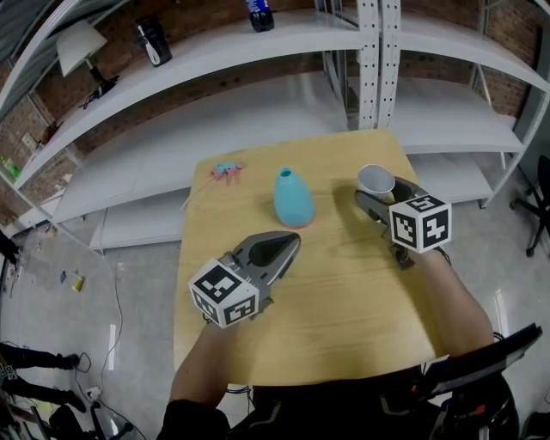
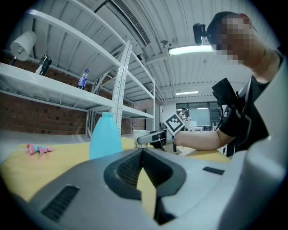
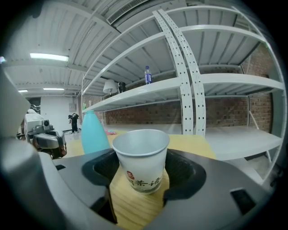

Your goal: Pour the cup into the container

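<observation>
The cup [image 3: 140,157] is a white paper cup with red and green print on its wall. It stands upright between the jaws of the right gripper [image 3: 140,182], and both jaws press against its sides. In the head view the cup [image 1: 375,179] sits right of centre, at the tip of the right gripper [image 1: 375,192], over the far right part of the worktop [image 1: 344,292]. What is inside the cup cannot be made out.

The container [image 1: 293,198] is a light blue vessel with a narrow neck. It stands upright on the worktop at the centre of the head view, left of the cup and apart from it.

The left gripper [image 1: 288,243] lies in the lower left half of the head view, with its tip pointing toward the container but not touching it. In the left gripper view its jaws [image 2: 143,152] are closed together at the tips with nothing between them. The container [image 2: 105,137] rises just beyond them.

A small pink and blue object [image 1: 227,170] lies near the far left corner of the worktop. White shelving [image 1: 258,103] fills the upper frame and carries a bottle [image 1: 260,15] and a lamp [image 1: 79,47].
</observation>
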A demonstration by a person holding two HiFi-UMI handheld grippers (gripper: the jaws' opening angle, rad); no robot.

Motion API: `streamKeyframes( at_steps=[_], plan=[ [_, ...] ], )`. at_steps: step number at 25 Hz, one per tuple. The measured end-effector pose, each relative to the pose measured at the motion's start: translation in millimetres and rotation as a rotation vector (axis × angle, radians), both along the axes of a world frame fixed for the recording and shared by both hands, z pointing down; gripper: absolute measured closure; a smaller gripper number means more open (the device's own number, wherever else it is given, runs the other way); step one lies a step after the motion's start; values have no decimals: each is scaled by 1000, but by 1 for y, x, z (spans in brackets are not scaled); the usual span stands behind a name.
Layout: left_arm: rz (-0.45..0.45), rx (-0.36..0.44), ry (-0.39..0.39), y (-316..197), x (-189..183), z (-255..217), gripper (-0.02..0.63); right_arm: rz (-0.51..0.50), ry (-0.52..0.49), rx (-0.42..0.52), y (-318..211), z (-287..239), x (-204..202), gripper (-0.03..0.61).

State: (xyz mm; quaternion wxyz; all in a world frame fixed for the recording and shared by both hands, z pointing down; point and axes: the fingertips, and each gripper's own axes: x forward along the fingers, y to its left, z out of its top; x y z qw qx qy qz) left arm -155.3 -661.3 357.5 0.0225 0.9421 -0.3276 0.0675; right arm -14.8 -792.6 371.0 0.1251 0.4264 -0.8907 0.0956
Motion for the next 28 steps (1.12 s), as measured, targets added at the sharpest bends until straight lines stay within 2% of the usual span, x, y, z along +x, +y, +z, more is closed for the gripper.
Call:
streamKeyframes(
  at_steps=[8, 11, 20, 28],
  plan=[
    [10, 1, 1, 1, 3, 1, 615, -16, 12, 6, 3, -1, -2, 268],
    [21, 0, 3, 4, 2, 3, 615, -41, 39, 37, 9, -13, -9, 272],
    [51, 1, 0, 14, 4, 4, 615, -106, 251, 205, 21, -69, -40, 272],
    [98, -6, -5, 25, 5, 5, 615, -135, 396, 279, 26, -89, -63, 272]
  ],
)
